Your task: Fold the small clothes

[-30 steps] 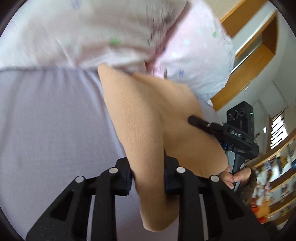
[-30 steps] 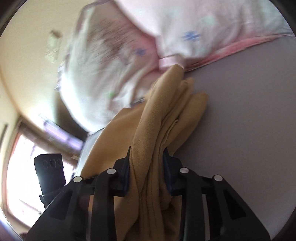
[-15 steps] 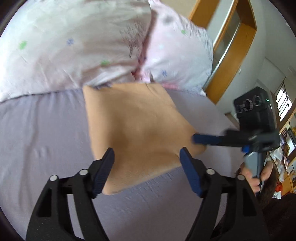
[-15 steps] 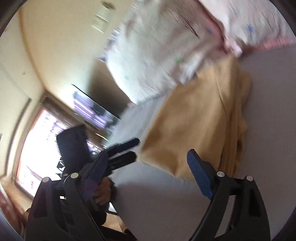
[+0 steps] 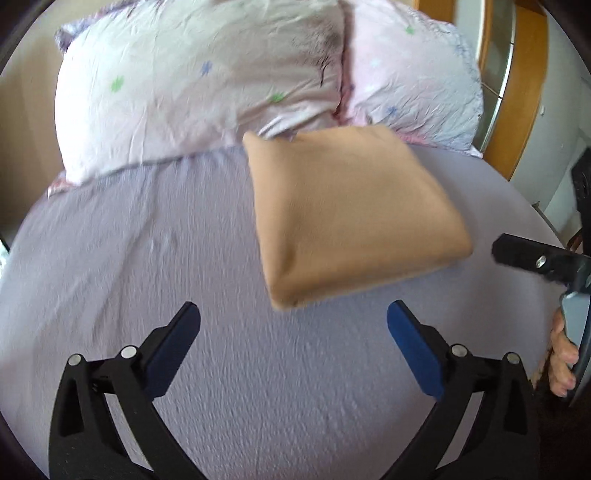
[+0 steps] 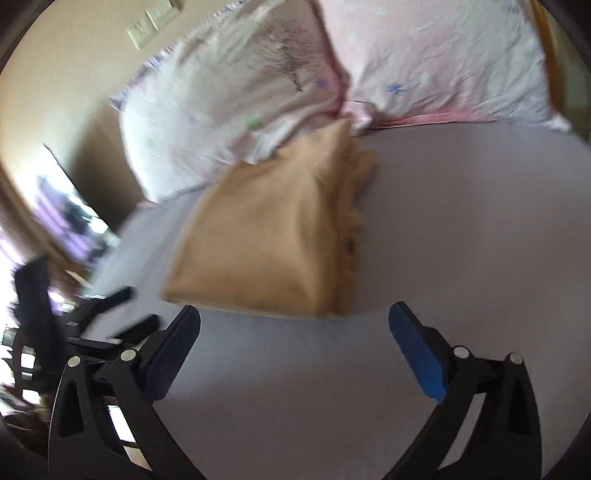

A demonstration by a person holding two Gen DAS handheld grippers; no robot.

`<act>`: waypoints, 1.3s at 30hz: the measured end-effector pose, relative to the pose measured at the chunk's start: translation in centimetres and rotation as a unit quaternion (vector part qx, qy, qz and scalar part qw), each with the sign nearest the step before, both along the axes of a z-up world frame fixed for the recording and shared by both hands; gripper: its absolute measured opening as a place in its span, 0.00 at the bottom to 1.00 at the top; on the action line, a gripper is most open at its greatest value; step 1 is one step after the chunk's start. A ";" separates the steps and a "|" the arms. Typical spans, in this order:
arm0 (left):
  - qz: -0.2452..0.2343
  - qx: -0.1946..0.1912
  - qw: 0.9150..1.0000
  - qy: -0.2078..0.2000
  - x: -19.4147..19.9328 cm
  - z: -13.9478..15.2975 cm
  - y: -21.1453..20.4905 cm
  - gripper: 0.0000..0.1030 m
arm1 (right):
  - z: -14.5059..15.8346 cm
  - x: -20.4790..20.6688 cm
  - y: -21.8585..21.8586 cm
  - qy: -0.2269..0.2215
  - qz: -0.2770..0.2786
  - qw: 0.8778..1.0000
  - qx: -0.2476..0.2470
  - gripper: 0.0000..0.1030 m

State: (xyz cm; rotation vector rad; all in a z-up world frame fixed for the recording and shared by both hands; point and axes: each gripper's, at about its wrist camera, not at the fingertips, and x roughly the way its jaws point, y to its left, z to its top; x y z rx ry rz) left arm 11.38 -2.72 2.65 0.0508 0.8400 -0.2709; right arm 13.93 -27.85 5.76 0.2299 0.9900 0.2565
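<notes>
A tan cloth [image 5: 351,218] lies folded in a flat rectangle on the lilac bed sheet [image 5: 147,258], its far edge against the pillows. It also shows in the right wrist view [image 6: 269,240], with its layered edges on the right side. My left gripper [image 5: 293,334] is open and empty, a short way back from the cloth's near edge. My right gripper [image 6: 294,332] is open and empty, just short of the cloth's near edge. The right gripper also shows at the right edge of the left wrist view [image 5: 532,258].
Two white and pink flowered pillows [image 5: 207,81] lie at the head of the bed behind the cloth. A wooden door frame [image 5: 517,85] stands at the far right. A wall with a switch plate [image 6: 155,18] is behind the pillows.
Both grippers were shut on the tan cloth a second ago. They opened, let it go and drew back. The cloth now lies flat on the sheet.
</notes>
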 end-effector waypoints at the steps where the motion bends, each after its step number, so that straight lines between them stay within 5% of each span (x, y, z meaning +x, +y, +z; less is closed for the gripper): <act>1: 0.006 0.004 1.000 0.009 0.3 -0.6 0.2 0.98 | -0.7 0.2 0.5 0.005 -0.001 1.000 -0.020 0.99; 6: 0.032 0.031 0.999 0.032 1.3 -2.0 0.4 0.98 | -3.1 0.8 2.8 0.044 0.001 0.997 -0.060 0.99; 14: 0.040 0.051 0.997 0.049 1.4 -2.8 0.2 0.98 | -3.5 1.3 5.1 0.036 -0.003 0.990 -0.137 0.99; 39: 0.038 0.050 0.997 0.050 1.5 -2.8 0.1 0.98 | -3.6 1.4 5.3 0.036 -0.007 0.990 -0.135 0.99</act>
